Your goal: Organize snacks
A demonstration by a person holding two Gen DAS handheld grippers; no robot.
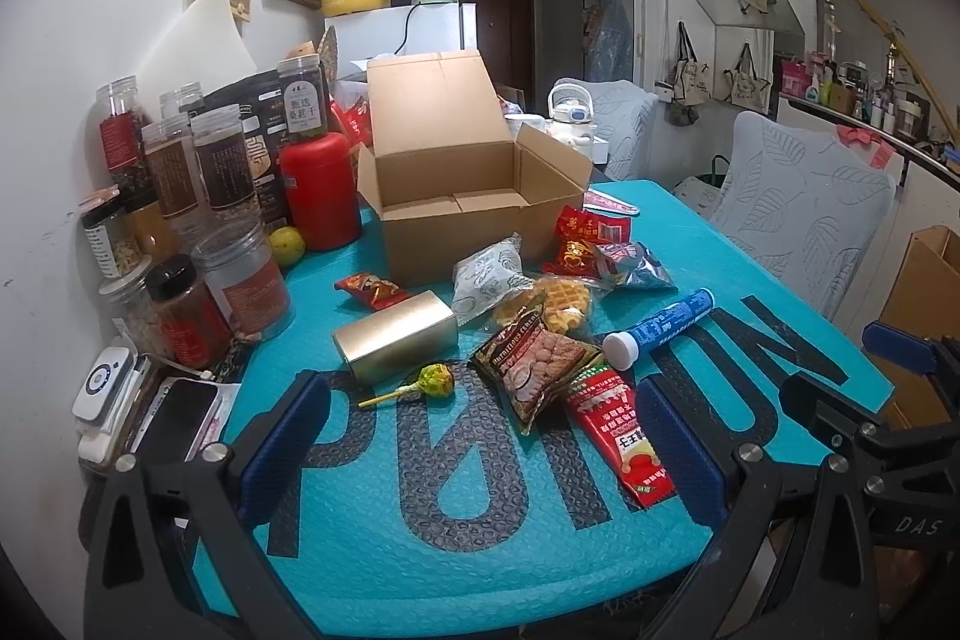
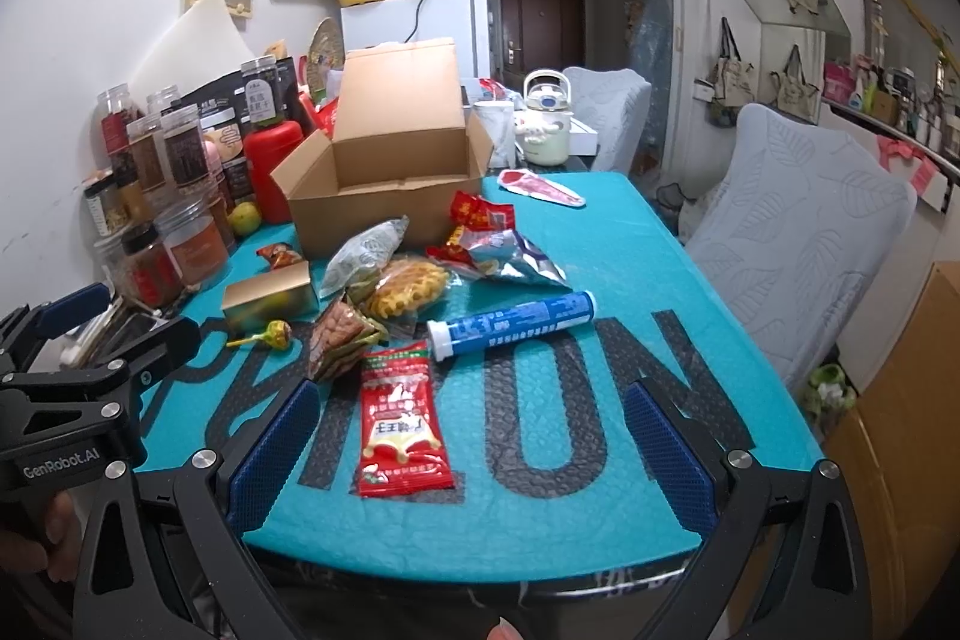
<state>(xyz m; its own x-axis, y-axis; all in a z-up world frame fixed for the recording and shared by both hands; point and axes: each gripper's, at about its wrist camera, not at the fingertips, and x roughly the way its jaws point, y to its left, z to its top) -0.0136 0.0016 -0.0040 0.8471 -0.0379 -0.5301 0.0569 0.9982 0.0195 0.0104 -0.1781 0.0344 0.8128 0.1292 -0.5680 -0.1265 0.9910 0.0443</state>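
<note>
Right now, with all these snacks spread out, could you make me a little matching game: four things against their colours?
Things:
1. tube
2. small box
3. lollipop
4. flat sachet

Colours:
A. red
B. gold
C. blue with a white cap
D. yellow-green

Pairs: 1-C, 2-B, 3-D, 4-A

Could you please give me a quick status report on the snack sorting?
Left claw open, empty. Right claw open, empty. Cardboard box open, empty; snacks loose on the mat. Nothing blocking.
</note>
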